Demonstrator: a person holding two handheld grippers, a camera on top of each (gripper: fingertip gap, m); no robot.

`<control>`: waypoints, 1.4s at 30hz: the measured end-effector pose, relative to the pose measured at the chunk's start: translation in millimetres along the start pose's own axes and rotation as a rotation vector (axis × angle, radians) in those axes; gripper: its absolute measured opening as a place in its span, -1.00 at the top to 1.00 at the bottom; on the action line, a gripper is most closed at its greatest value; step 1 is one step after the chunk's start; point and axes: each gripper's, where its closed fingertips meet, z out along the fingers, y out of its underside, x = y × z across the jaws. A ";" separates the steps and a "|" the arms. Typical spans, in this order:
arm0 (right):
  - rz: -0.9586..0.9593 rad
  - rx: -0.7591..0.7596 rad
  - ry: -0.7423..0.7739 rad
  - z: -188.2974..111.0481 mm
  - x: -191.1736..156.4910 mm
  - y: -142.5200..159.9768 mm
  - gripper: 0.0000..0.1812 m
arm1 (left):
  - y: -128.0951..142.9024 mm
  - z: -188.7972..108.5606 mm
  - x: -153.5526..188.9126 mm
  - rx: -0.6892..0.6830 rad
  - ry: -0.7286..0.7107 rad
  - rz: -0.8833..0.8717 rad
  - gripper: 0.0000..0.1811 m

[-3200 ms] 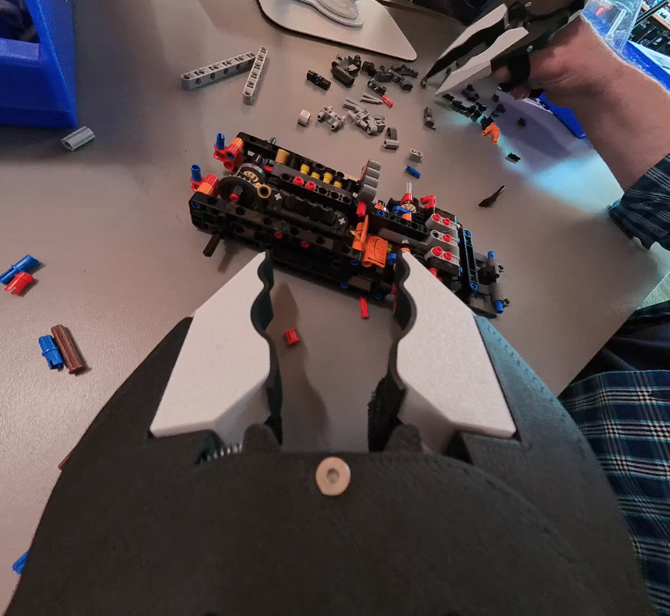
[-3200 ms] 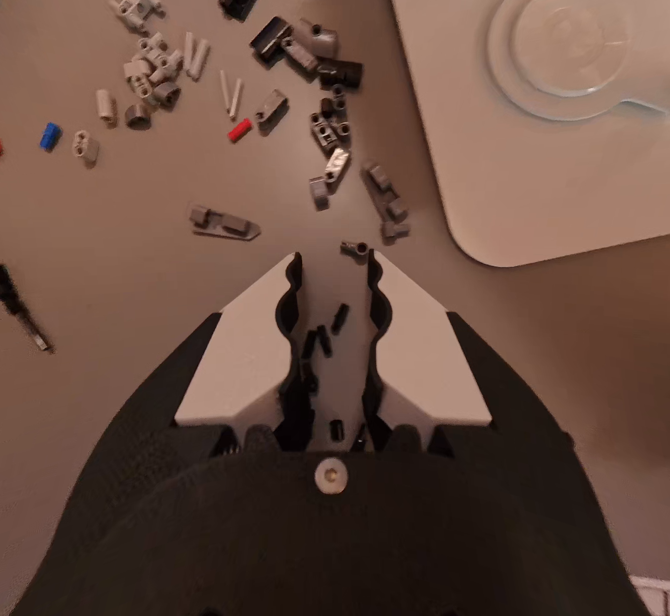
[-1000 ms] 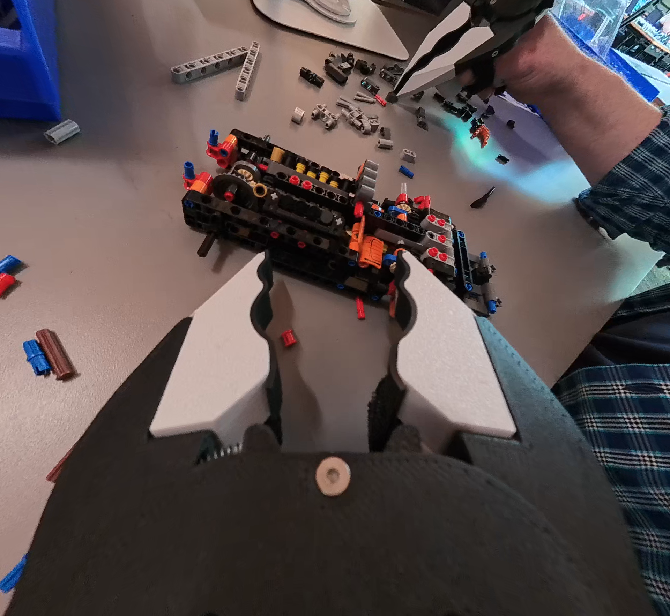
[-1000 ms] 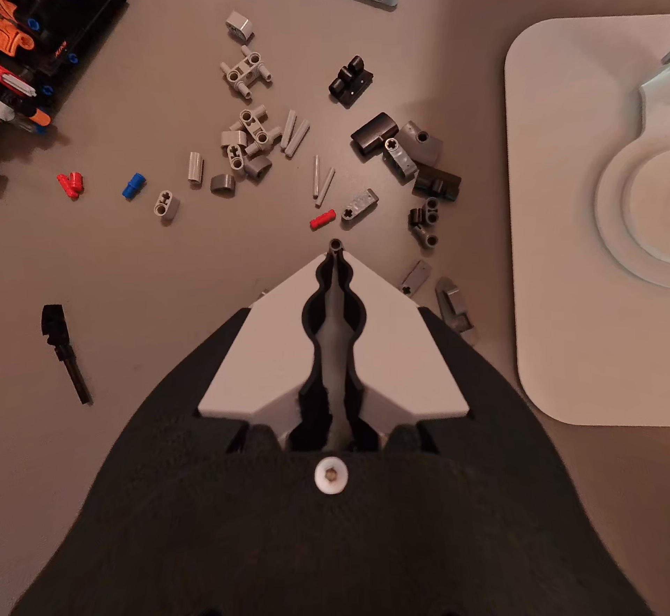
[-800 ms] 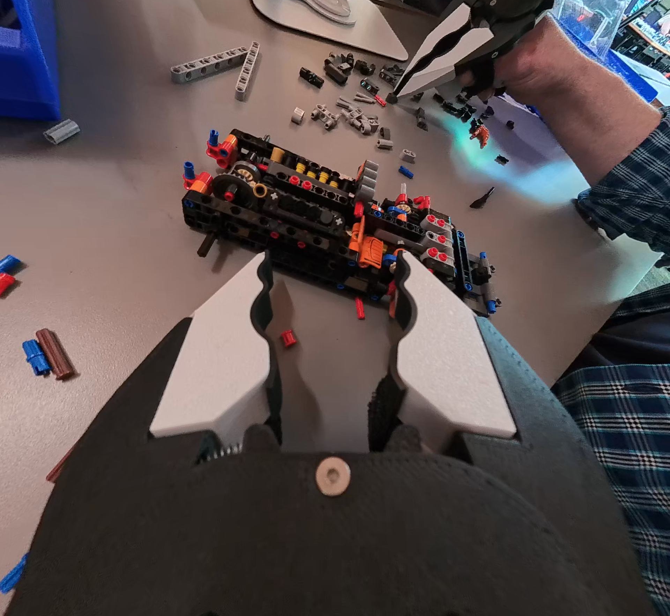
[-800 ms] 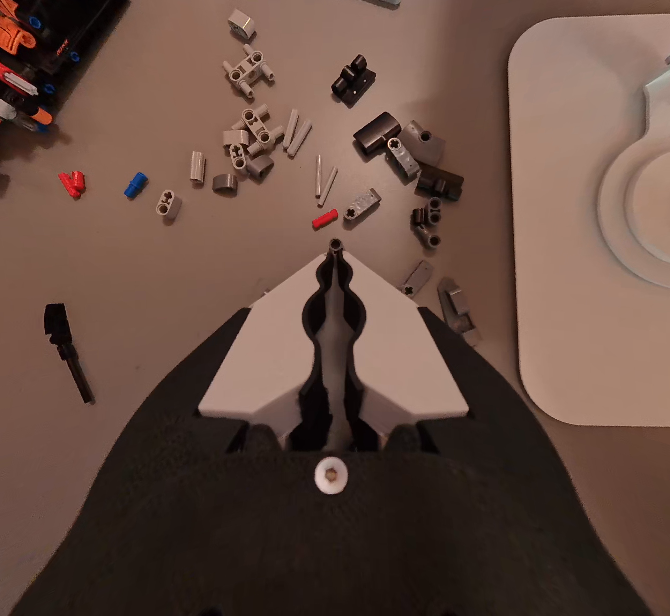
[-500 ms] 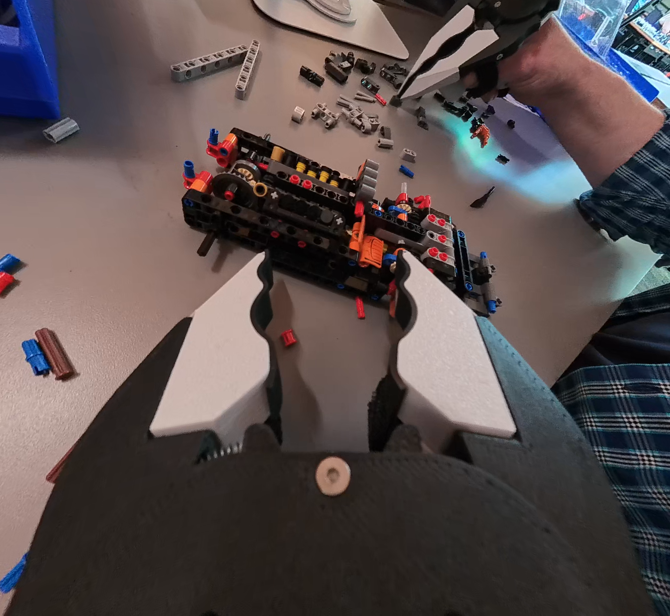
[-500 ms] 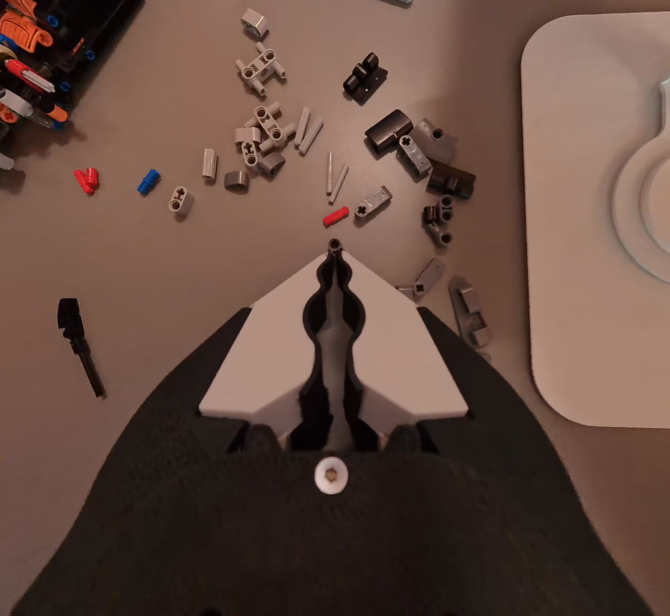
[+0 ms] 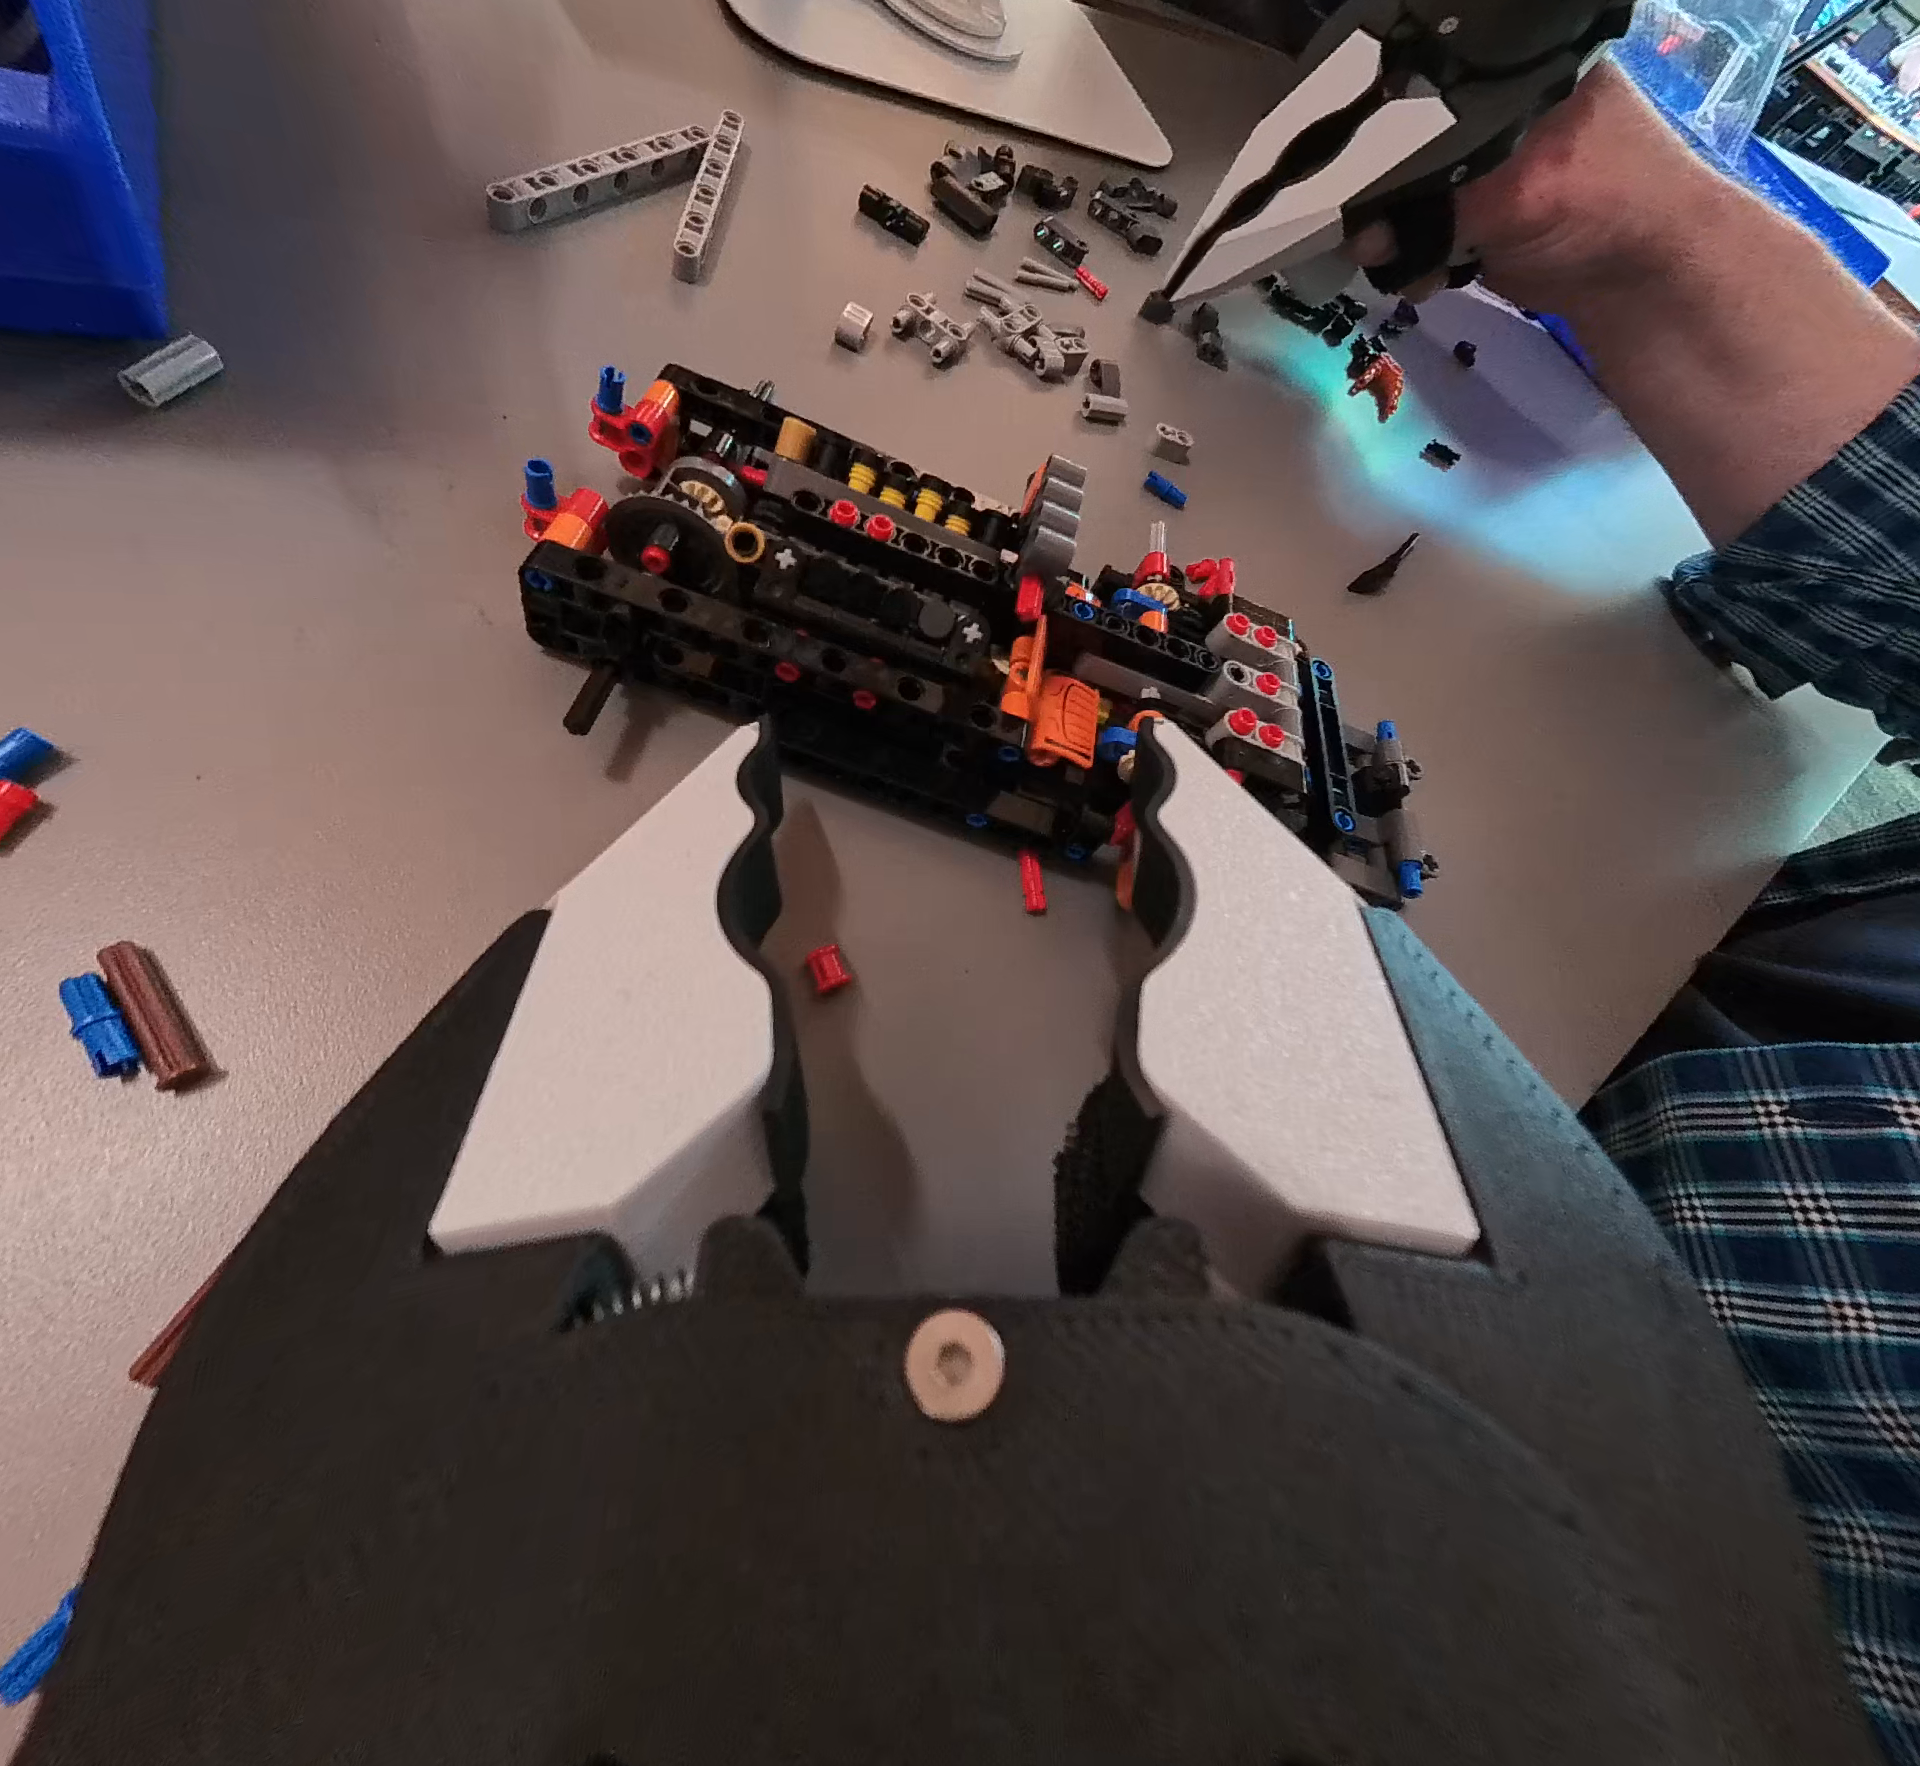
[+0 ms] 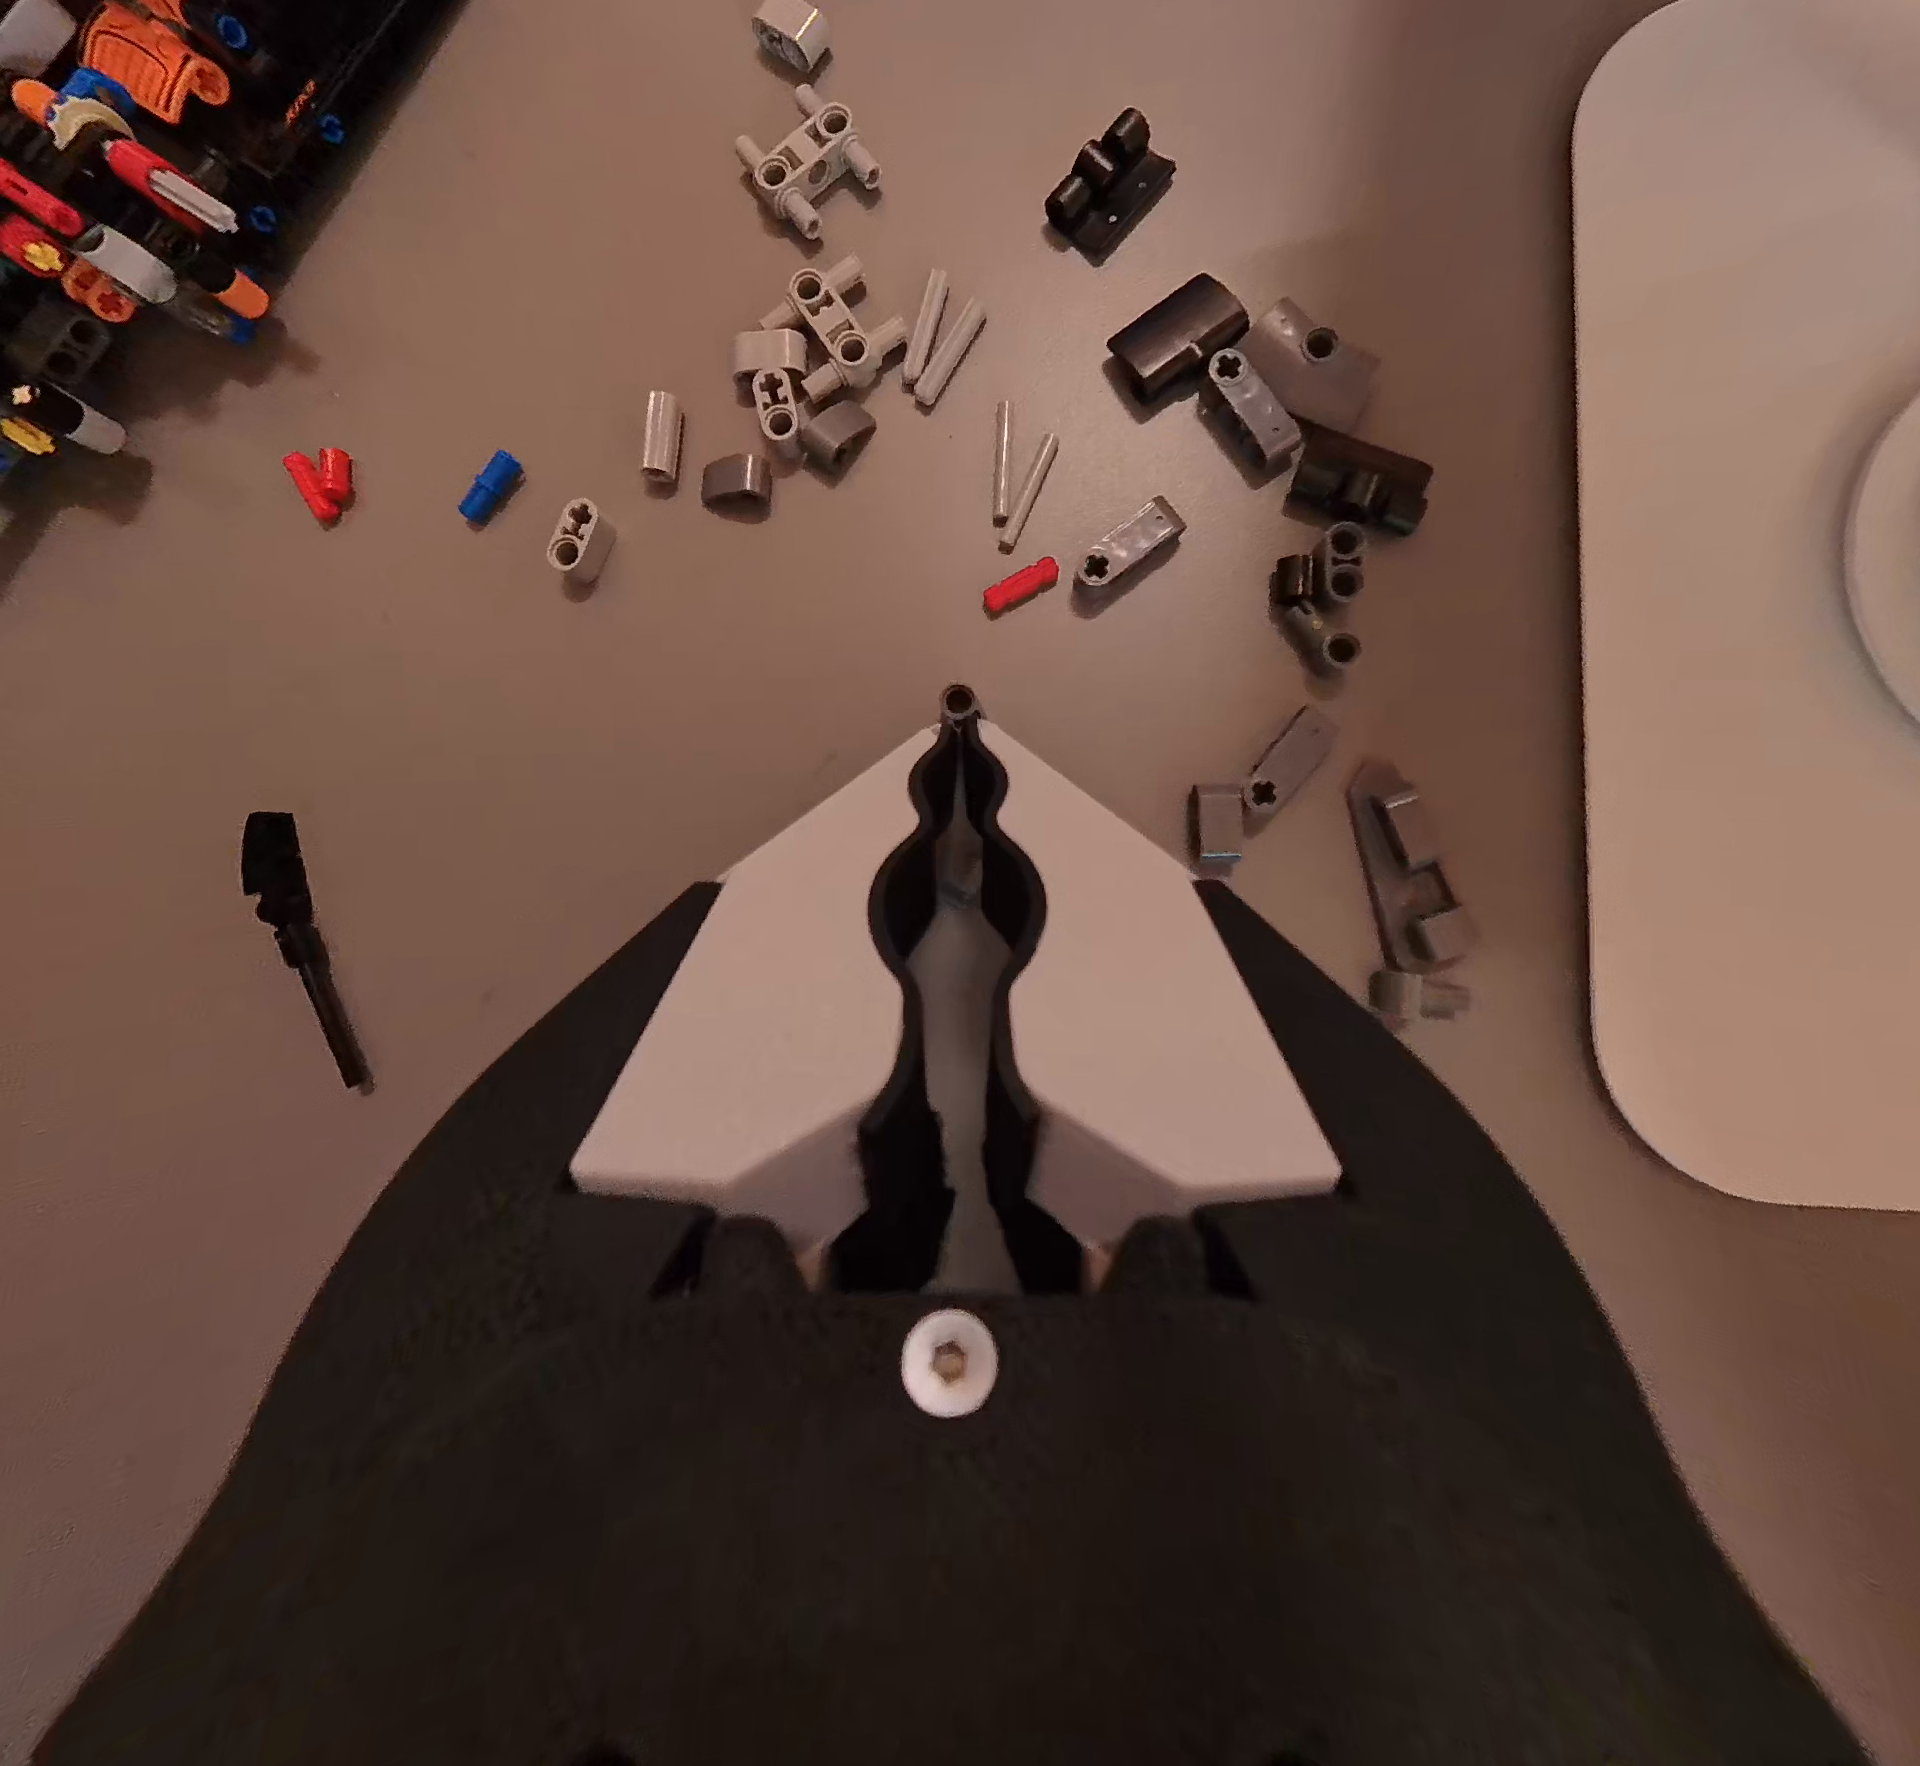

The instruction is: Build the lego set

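Note:
A long black lego chassis (image 9: 935, 646) with red, orange, yellow and blue parts lies on the grey table; its end shows at top left of the right wrist view (image 10: 125, 137). My left gripper (image 9: 951, 755) is open and empty, just in front of the chassis, with a small red pin (image 9: 827, 968) lying between its fingers. My right gripper (image 10: 958, 724) is shut on a small dark grey connector (image 10: 958, 701) pinched at its tips, above the table. It shows in the left wrist view (image 9: 1169, 303) over the loose parts.
Loose grey and black pieces (image 10: 821, 366) lie scattered beyond the right gripper, with a red pin (image 10: 1020, 584), a blue pin (image 10: 488, 485) and a black axle piece (image 10: 296, 937). Two grey beams (image 9: 623, 178), a white stand base (image 9: 935, 23) and a blue bin (image 9: 62, 106) stand farther back. One gripper's finger ends stand about 30 cm off the other's. It is some 15 cm from my right tips to the black axle piece (image 10: 296, 937). It turns up in the left wrist view (image 9: 1392, 559) as well.
The right gripper closed on the small dark connector and lifted it, then drew back and left from the parts pile. The left gripper has stayed open in front of the chassis.

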 end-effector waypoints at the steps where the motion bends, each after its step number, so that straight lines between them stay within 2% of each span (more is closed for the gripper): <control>1: 0.000 -0.001 -0.002 -0.1 -0.7 0.2 1.00 | 0.0 0.0 0.0 0.000 0.000 0.000 0.25; 11: -0.008 -0.032 -0.075 -4.1 -22.8 7.8 1.00 | -0.2 -0.1 0.2 0.001 0.000 0.002 0.25; 16: 0.028 0.012 -0.097 -14.4 -27.7 5.9 0.91 | 0.0 0.1 0.1 -0.001 0.001 0.000 0.25; 37: 0.076 0.091 0.001 -42.4 -12.2 0.3 0.84 | 0.4 0.3 -0.2 -0.004 -0.002 0.002 0.25; 42: 0.099 0.157 0.046 -59.8 -9.6 -6.2 0.74 | 0.7 0.6 -0.5 -0.006 -0.004 0.002 0.25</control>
